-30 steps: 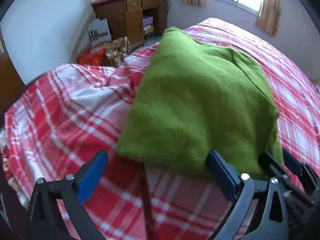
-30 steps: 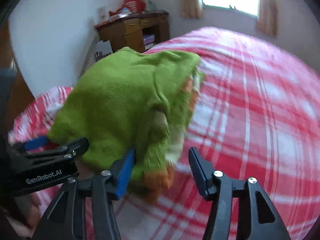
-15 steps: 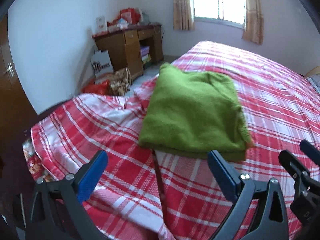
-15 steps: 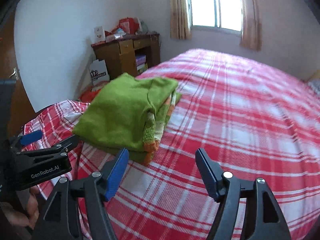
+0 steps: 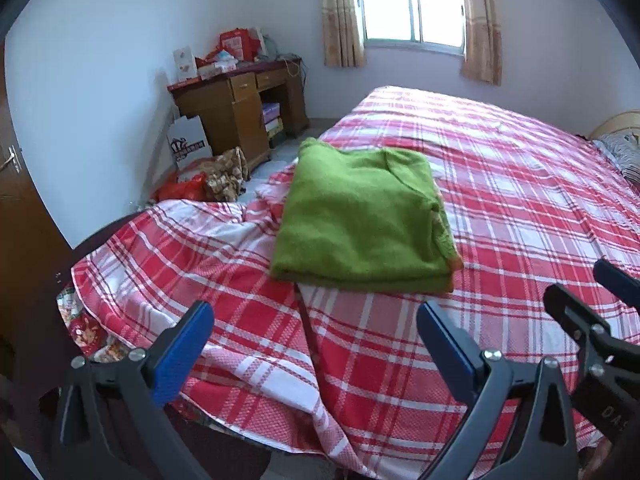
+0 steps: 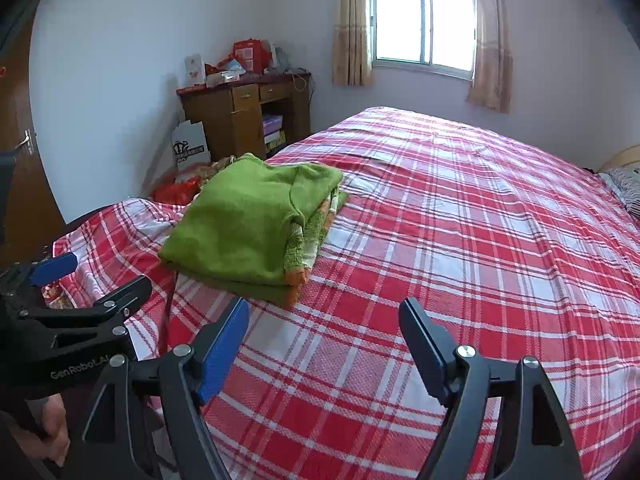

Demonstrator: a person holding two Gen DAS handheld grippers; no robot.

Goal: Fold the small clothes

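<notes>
Bedroom, plaid-sheeted bed [image 6: 460, 220], folded green garment [image 6: 248, 224] lying near its foot corner.

Both the left gripper [image 5: 312, 344] and right gripper [image 6: 324, 340] hover short of it, jaws spread wide and empty. The knit looks soft, light and floppy, likely to sag and slide open if lifted by one layer; pinching the whole stacked near edge [image 5: 360, 280] at both corners seems safest.

A home bedroom: plaid-sheeted bed [image 5: 520, 184] ahead, cluttered wooden desk [image 5: 240, 104] and curtained window [image 6: 424, 24] beyond.
</notes>
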